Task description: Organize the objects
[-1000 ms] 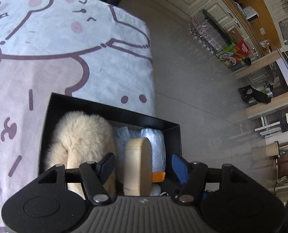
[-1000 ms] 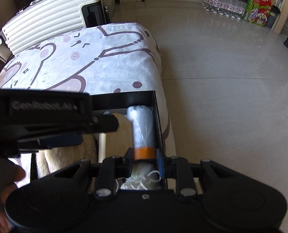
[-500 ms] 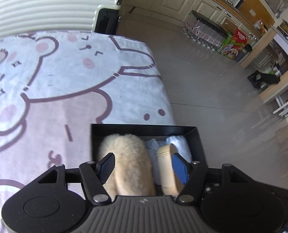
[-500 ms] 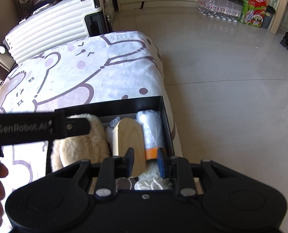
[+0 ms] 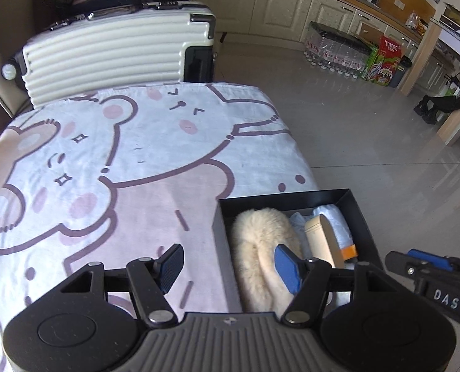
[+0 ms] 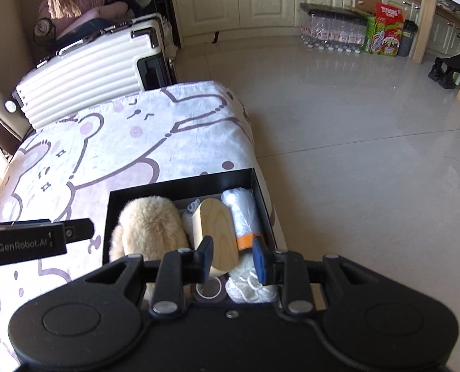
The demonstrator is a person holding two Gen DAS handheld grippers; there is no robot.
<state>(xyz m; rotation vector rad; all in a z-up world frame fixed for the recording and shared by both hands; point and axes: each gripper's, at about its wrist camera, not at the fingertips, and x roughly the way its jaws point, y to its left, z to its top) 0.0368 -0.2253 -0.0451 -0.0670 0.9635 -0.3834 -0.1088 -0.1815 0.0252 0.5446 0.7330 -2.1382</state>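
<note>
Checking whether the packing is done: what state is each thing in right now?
Black box: open, on the blanket, packed.
Fluffy item: lying inside the box, left side.
Wooden piece: inside, middle, on edge.
Plastic roll: inside, right side, orange band on.
Suitcase: closed, behind the blanket.
Left gripper: jaws open, empty.
Right gripper: jaws open, empty, above the box.

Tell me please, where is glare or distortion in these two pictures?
Left wrist view: fisheye bends the suitcase and the blanket edges; corners are dark. Right wrist view: window light glares on the floor; the box interior stays shadowed but sharp.
</note>
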